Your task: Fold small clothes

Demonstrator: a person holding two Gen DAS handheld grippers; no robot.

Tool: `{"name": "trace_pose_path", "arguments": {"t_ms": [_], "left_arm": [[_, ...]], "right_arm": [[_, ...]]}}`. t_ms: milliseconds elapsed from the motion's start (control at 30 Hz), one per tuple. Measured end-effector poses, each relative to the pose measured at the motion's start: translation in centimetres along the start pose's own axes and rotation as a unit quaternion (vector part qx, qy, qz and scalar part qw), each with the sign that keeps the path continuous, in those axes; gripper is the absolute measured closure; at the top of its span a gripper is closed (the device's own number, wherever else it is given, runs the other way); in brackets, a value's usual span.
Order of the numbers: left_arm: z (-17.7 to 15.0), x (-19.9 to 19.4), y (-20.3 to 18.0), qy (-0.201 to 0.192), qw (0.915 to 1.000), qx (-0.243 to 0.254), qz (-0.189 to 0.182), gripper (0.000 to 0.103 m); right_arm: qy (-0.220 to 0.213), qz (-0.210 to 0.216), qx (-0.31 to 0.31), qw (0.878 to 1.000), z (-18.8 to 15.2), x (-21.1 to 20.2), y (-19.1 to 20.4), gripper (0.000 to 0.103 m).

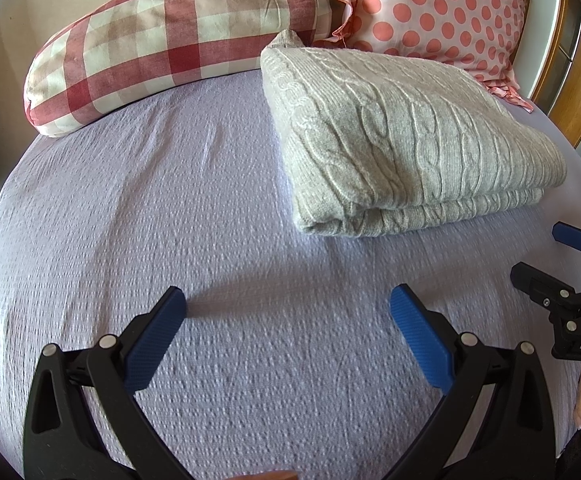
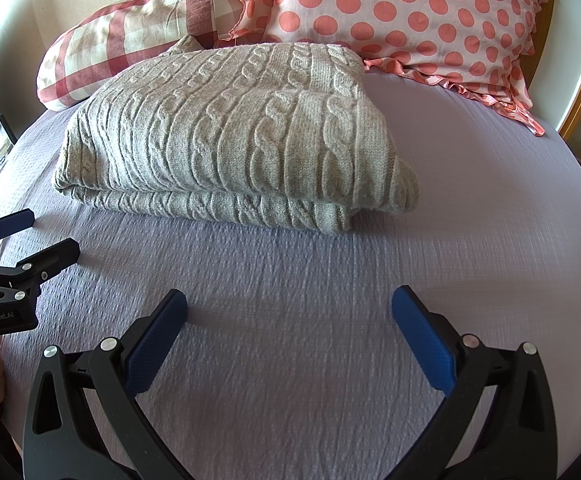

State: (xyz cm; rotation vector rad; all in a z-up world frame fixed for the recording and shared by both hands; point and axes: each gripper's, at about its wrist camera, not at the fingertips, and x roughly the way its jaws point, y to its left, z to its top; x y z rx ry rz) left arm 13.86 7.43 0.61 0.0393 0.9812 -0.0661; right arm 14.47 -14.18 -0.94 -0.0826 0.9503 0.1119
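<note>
A grey cable-knit sweater (image 1: 402, 136) lies folded into a thick rectangle on the lilac bed sheet (image 1: 170, 208). It also shows in the right wrist view (image 2: 230, 132). My left gripper (image 1: 286, 308) is open and empty, over the sheet in front of the sweater and to its left. My right gripper (image 2: 288, 308) is open and empty, over the sheet in front of the sweater. Each gripper shows at the edge of the other's view: the right one (image 1: 538, 252) and the left one (image 2: 50, 236), both with fingers apart.
A red-and-white checked bolster (image 1: 170, 44) and a pink polka-dot pillow (image 1: 442, 8) lie behind the sweater at the head of the bed. A wooden frame (image 1: 570, 80) stands at the far right. The sheet (image 2: 470, 200) stretches to the right of the sweater.
</note>
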Motion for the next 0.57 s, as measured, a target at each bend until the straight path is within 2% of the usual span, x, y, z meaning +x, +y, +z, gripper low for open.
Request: {"name": "trace_pose_path", "arguments": {"t_ms": [567], "left_arm": [[-0.07, 0.04, 0.09, -0.005, 1.0, 0.002, 0.0, 0.002]], "right_arm": [[0.0, 0.0, 0.0, 1.0, -0.01, 0.01, 0.02, 0.001]]}}
